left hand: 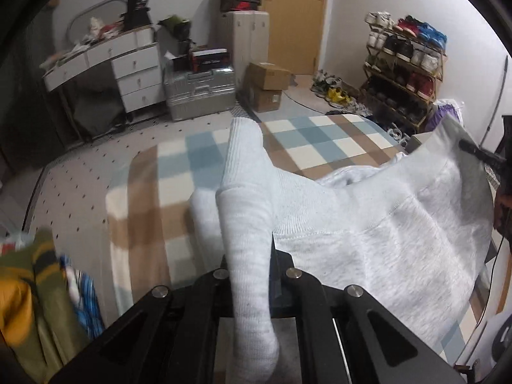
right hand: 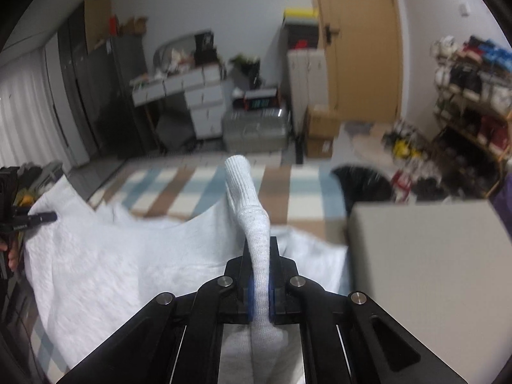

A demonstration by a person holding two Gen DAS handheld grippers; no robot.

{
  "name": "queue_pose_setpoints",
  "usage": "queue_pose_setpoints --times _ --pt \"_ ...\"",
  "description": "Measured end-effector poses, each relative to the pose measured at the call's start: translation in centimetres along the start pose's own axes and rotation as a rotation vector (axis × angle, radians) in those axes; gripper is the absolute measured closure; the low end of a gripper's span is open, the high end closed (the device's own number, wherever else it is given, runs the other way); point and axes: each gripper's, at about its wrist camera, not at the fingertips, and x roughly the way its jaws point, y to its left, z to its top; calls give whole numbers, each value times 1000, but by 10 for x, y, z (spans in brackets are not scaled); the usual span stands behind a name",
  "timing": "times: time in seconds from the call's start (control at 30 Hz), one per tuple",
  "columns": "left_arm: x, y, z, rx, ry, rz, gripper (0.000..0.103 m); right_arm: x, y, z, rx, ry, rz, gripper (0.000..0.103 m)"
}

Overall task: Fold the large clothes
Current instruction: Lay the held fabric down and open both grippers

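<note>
A light grey sweatshirt (left hand: 368,224) hangs stretched between my two grippers above a checked blanket (left hand: 307,140) on the bed. My left gripper (left hand: 249,256) is shut on its ribbed hem, which bunches up between the fingers. My right gripper (right hand: 260,256) is shut on the ribbed hem at the other corner; the sweatshirt body (right hand: 112,256) spreads to its left. The right gripper's finger shows at the far right of the left wrist view (left hand: 476,150); the left gripper's finger shows at the far left of the right wrist view (right hand: 38,217).
Coloured clothes (left hand: 38,288) lie piled at the bed's left. A grey box (right hand: 425,256) stands to the right. Beyond the bed are a white drawer desk (left hand: 128,70), a silver suitcase (left hand: 201,92), cardboard boxes (left hand: 265,86) and a shoe rack (left hand: 403,67).
</note>
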Motion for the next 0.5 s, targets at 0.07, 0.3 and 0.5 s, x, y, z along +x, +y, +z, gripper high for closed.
queue_pose_setpoints --times 0.07,0.3,0.5 --pt "17 3 16 9 -6 28 102 1 -5 13 15 -39 -33 98" --pt "127 44 5 -231 230 -23 98 104 -47 -5 157 240 -170 97" --pt "111 43 -4 -247 235 50 71 129 -33 -24 52 354 -264 82"
